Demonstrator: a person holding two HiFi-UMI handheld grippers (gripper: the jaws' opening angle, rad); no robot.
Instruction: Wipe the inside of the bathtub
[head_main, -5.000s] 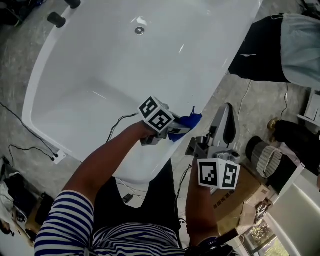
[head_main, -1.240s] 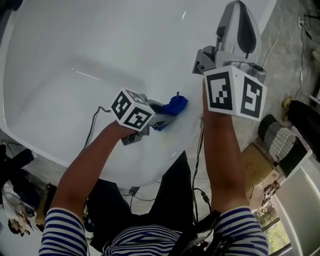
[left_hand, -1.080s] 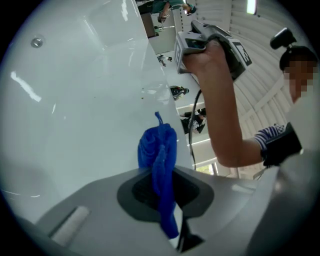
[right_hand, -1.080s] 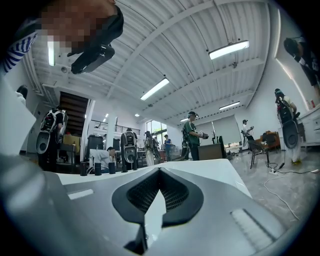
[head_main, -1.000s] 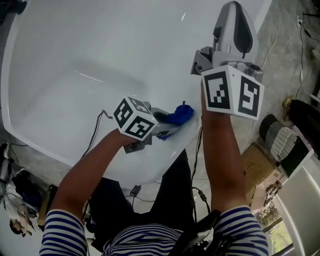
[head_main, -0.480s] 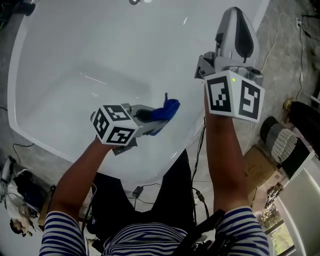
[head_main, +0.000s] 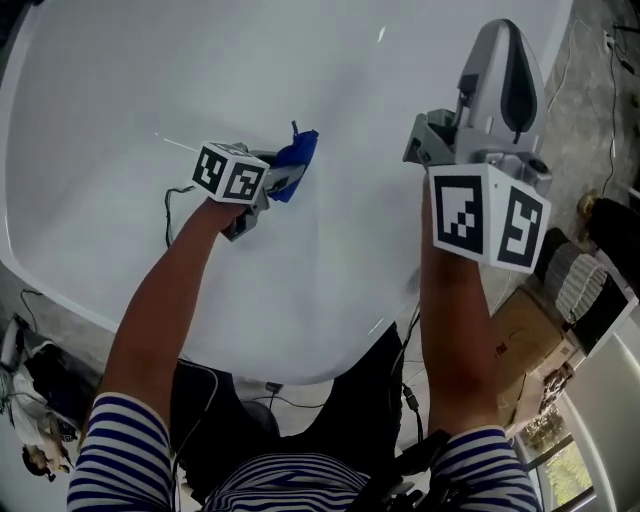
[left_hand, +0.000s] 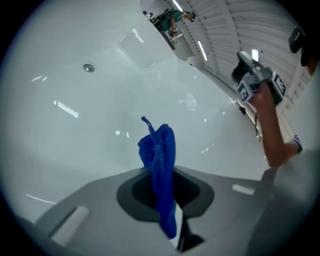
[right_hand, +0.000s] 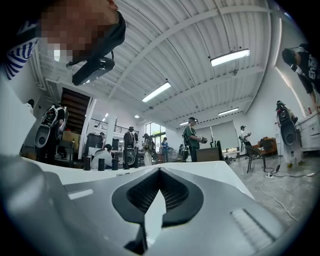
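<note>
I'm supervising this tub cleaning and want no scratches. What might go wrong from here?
The blue cloth is pinched as a narrow bunch in the shut left gripper, so the hard jaws may rub the bathtub wall instead of fabric. With so little cloth gripped, it might also slip out. The cable looping beside that gripper may drag across the surface.

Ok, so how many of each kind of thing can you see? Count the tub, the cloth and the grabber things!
Bathtub: 1
Blue cloth: 1
Hand-held grippers: 2, the left hand-held gripper and the right hand-held gripper
Total: 4
</note>
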